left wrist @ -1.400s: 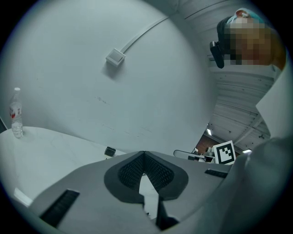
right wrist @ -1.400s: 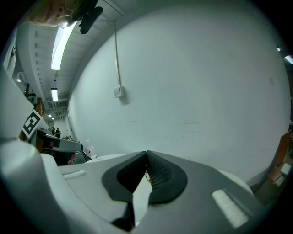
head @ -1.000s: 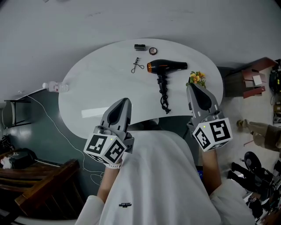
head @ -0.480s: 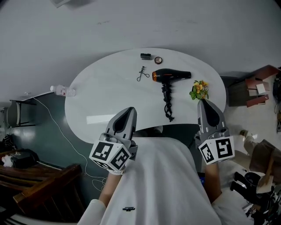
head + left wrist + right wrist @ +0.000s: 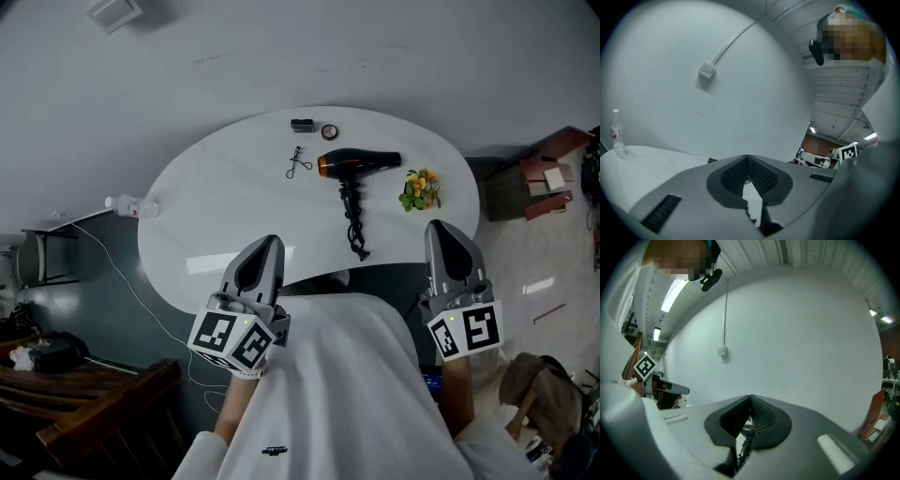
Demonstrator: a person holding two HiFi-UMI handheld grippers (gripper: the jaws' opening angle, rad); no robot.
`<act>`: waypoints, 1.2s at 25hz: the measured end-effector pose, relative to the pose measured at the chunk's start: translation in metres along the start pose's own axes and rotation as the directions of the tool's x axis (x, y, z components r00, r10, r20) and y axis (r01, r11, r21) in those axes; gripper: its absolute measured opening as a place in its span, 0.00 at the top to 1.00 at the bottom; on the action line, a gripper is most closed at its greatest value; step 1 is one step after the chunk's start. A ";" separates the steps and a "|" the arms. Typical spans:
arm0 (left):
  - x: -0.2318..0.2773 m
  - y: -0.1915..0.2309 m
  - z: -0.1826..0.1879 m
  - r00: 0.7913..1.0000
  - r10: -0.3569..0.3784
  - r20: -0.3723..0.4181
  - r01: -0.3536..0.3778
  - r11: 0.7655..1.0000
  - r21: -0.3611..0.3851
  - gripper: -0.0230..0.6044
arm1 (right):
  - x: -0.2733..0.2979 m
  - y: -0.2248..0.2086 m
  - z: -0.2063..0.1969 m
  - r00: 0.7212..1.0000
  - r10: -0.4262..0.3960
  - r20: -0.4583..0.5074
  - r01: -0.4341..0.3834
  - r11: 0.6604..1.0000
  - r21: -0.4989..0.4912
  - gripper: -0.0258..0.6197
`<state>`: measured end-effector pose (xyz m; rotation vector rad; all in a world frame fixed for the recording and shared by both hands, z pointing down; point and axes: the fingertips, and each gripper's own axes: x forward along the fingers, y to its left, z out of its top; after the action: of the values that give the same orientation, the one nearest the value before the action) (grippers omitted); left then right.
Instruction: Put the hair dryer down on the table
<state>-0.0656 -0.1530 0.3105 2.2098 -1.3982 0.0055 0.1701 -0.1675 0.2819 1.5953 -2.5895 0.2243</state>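
Risk I see is the cord (image 5: 352, 214) of the hair dryer (image 5: 361, 162) near the table (image 5: 216, 197) edge, which my clenched, empty left gripper (image 5: 269, 243) or right gripper (image 5: 438, 229) could snag

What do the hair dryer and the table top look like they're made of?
Hair dryer: looks like matte black plastic, with a shinier orange ring at one end. Cord: black rubbery cable, by its loose kinks. Table: smooth white top, glossy, given the bright reflection near its front edge; laminate or painted board, can't tell.
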 end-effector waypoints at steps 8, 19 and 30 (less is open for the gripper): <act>-0.004 -0.001 0.001 1.000 0.006 -0.001 -0.006 1.000 0.014 0.95 | 0.004 0.007 -0.001 1.000 0.007 -0.004 -0.007 1.000 0.012 0.94; -0.003 -0.006 -0.002 1.000 0.002 -0.002 -0.002 1.000 0.009 0.95 | 0.004 0.008 -0.005 0.999 0.027 -0.023 -0.027 1.000 -0.005 0.94; -0.001 -0.012 -0.002 1.000 -0.007 -0.006 0.007 1.000 0.020 0.95 | 0.003 0.006 -0.001 0.999 0.030 -0.011 -0.030 1.000 0.000 0.94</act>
<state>-0.0555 -0.1477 0.3071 2.2288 -1.3933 0.0234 0.1628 -0.1673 0.2833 1.5517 -2.6068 0.2346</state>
